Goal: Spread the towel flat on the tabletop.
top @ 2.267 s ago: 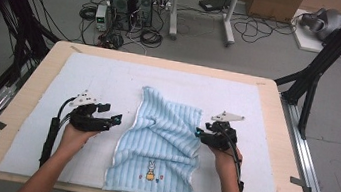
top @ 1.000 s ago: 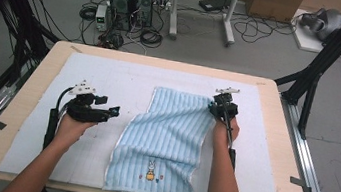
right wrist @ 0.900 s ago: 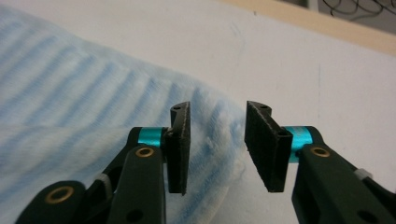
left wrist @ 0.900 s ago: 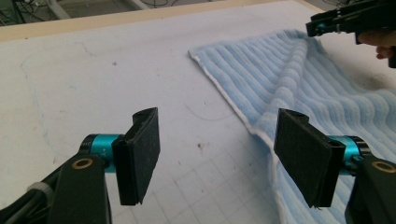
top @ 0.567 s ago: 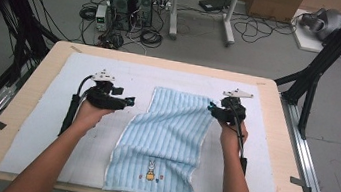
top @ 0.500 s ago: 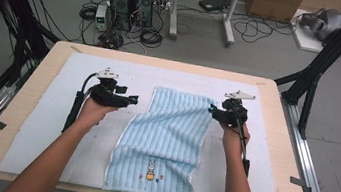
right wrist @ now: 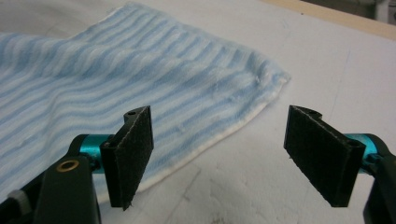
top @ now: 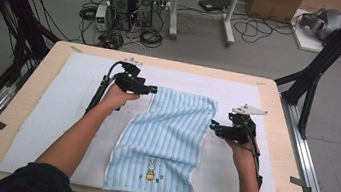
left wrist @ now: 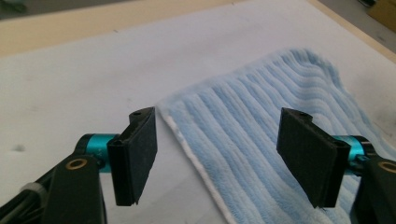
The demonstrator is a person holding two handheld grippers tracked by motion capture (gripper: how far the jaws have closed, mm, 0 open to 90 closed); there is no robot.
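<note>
Having let go of the towel [top: 164,140], we hold both the left gripper [top: 151,90] and the right gripper [top: 213,126] wide open and empty at its far corners.

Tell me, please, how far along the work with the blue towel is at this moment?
Done: the towel lies spread on the white mat, with some ripples. In hand: the left gripper and right gripper, both open, sit at its far corners without gripping. Left: probably to grasp those corners and fold or straighten it.
</note>
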